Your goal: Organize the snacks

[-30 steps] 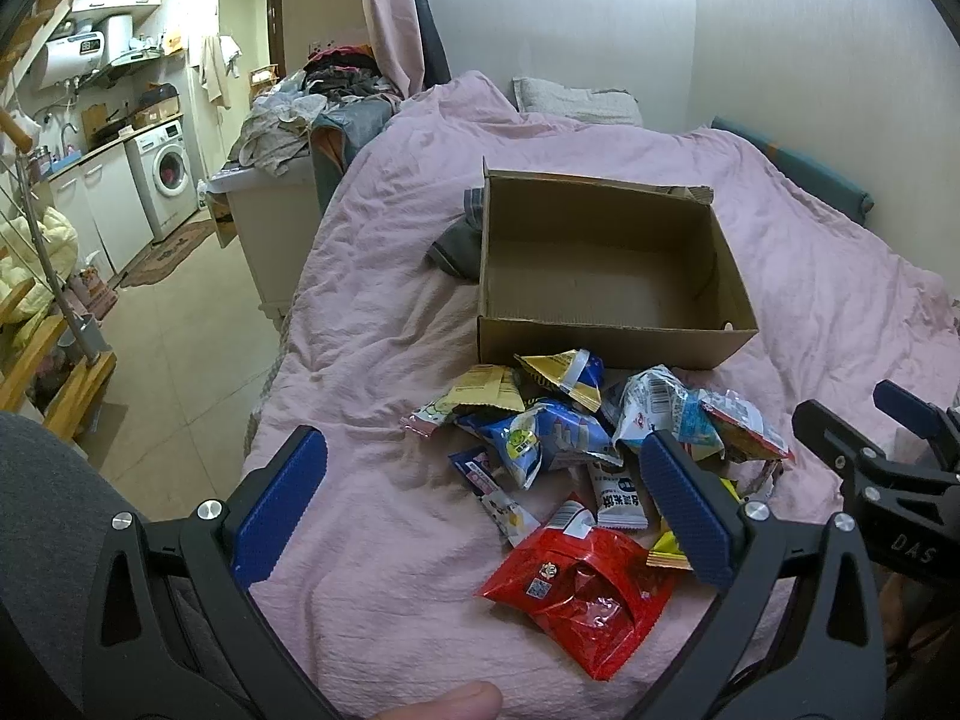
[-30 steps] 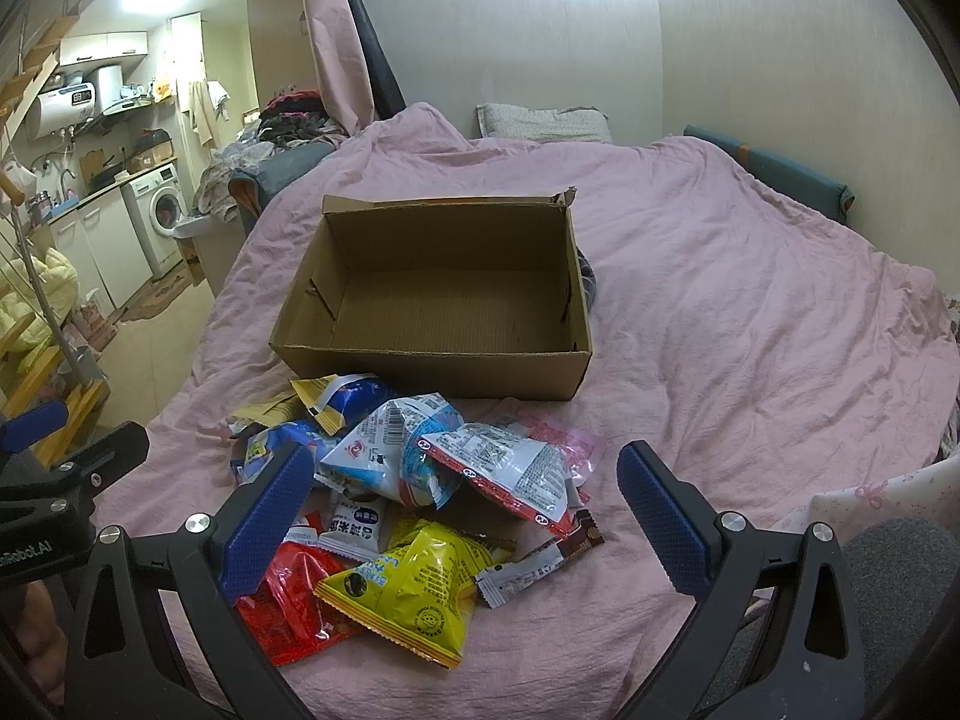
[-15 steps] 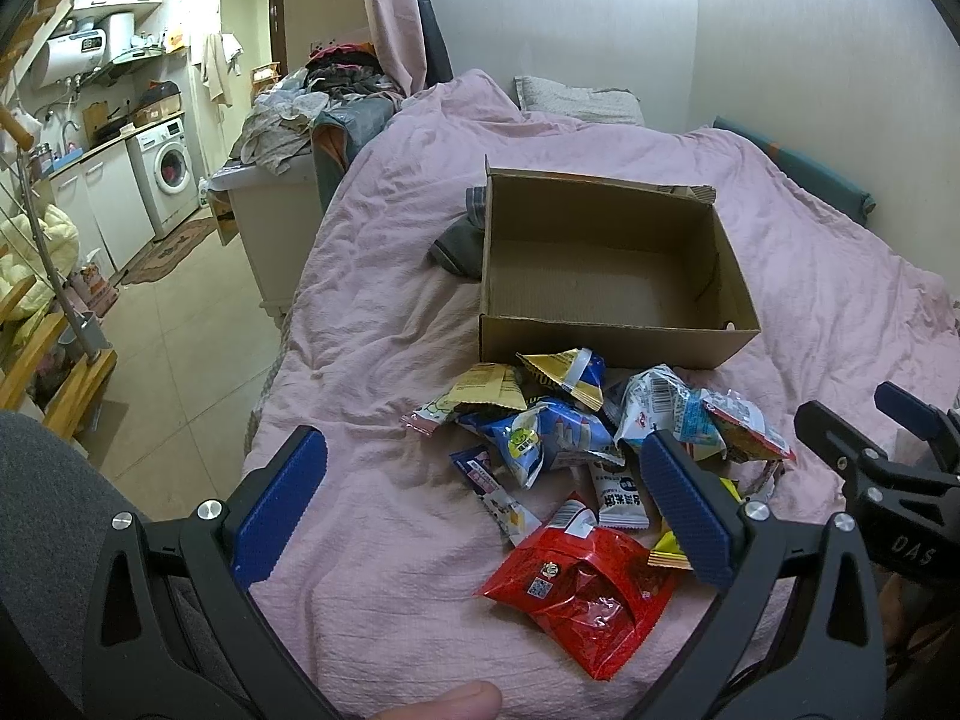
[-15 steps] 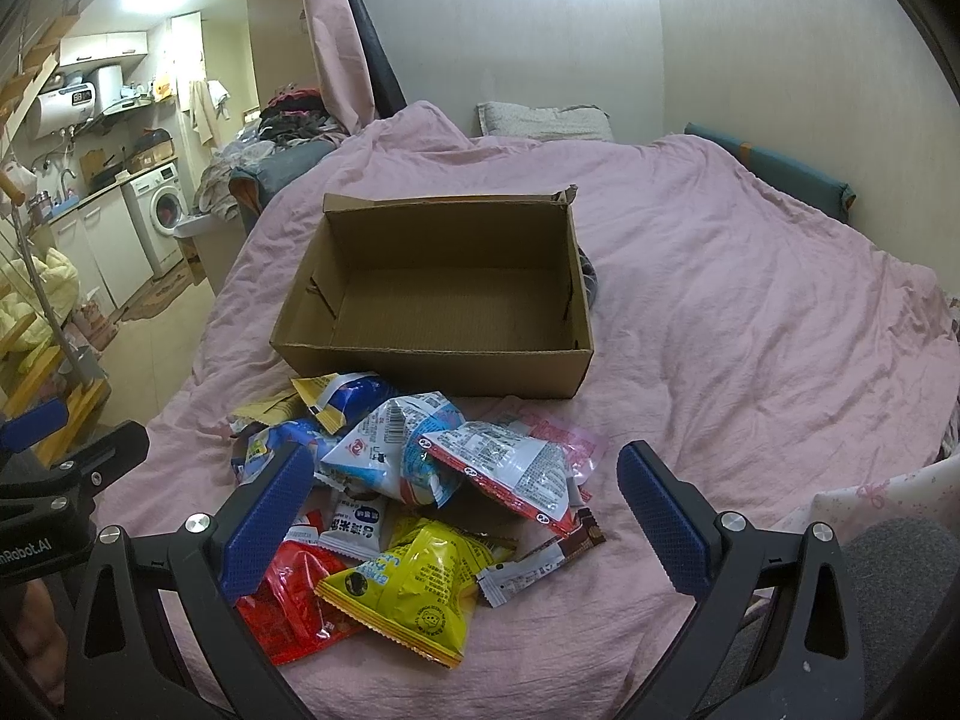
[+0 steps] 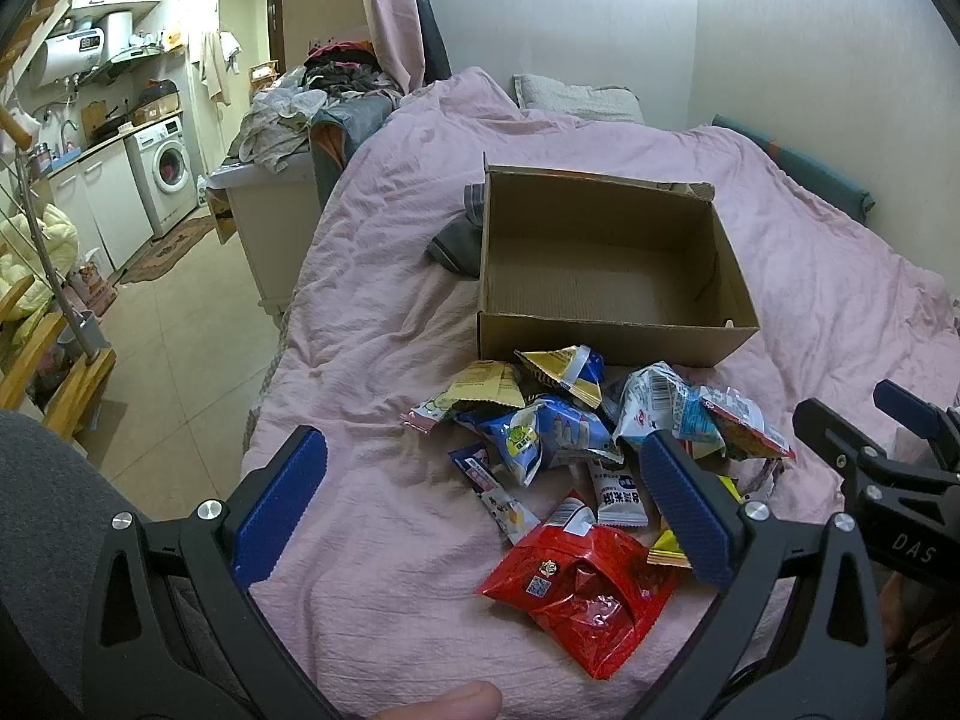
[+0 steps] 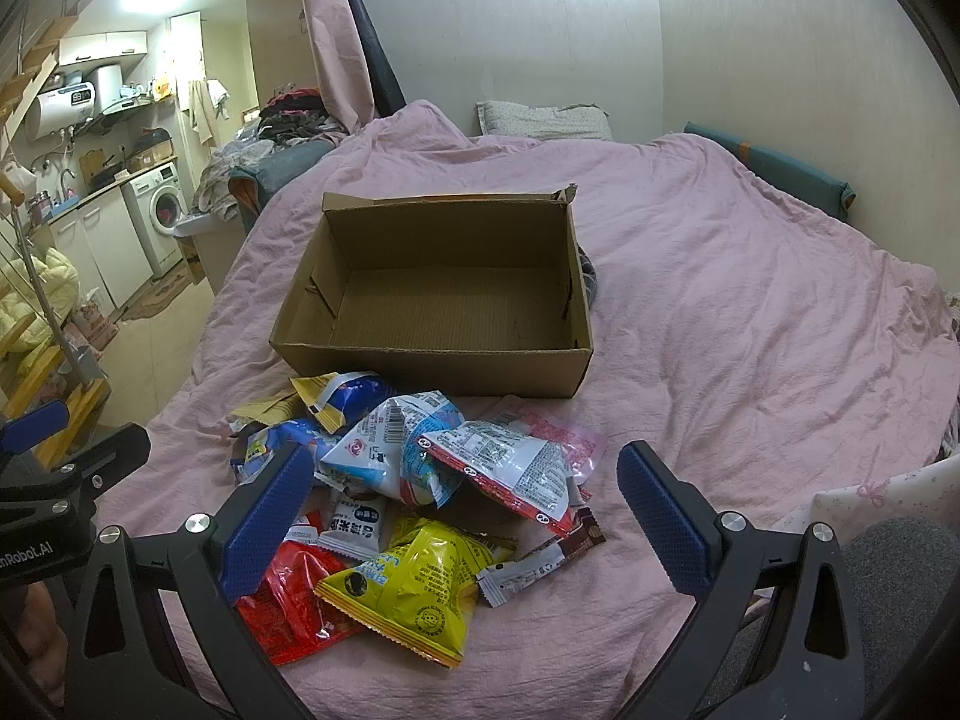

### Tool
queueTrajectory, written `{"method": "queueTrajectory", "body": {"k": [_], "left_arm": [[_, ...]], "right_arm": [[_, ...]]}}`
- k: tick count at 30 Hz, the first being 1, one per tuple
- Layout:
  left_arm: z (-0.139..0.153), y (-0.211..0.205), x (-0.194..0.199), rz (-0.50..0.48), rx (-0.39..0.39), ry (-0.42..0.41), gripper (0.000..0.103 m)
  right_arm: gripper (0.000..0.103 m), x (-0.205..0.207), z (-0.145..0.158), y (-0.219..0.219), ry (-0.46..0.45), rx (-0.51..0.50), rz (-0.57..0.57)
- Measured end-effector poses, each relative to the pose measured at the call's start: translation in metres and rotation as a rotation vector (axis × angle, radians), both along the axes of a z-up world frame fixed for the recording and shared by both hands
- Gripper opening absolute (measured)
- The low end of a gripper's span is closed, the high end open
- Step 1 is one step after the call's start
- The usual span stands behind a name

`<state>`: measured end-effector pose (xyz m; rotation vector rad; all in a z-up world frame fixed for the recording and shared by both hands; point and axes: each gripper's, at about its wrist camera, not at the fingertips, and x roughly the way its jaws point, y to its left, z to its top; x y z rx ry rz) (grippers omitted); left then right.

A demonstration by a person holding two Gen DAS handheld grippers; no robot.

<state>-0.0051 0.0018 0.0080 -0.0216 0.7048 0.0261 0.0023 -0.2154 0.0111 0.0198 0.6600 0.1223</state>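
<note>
Though crumpled, snack packets (image 6: pixel 414 498) bright

Lower right of the left wrist view: white letters "DAS" stand on the black body of the right gripper (image 5: pixel 900 462). Far left edge of the right wrist view: the left gripper (image 6: pixel 54 468) carries white lettering cut off by the frame, reading "nRobot.AI". The small white packet (image 5: pixel 618 495) in the middle of the snack pile bears dark characters too small to read; barcodes and fine print on the other wrappers are likewise illegible
</note>
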Motion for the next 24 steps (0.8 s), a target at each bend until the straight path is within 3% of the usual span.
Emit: {"method": "queueTrajectory", "body": {"k": [6,11,15,17,20,24], "left_arm": [[-0.011,0.003,0.007,0.008,-0.005,0.051,0.103],[-0.015,0.014,0.022,0.044,-0.046,0.149,0.103],[-0.04,0.022,0.036,0.071,-0.102,0.314,0.103],[-0.07,0.023,0.047,0.066,-0.186,0.481,0.103],[-0.101,0.016,0.051,0.1,-0.277,0.63,0.103],[-0.128,0.002,0.054,0.125,-0.333,0.713,0.097]], "right_arm": [[0.103,0.009,-0.004,-0.005,0.031,0.044,-0.011],[0.103,0.016,0.005,-0.02,0.056,0.1,-0.022],[0.103,0.02,0.007,-0.037,0.057,0.145,-0.066],[0.103,0.022,0.003,-0.044,0.07,0.178,-0.089],[0.103,0.025,-0.005,-0.049,0.101,0.209,-0.116],[0.103,0.023,-0.004,-0.051,0.093,0.214,-0.126]]}}
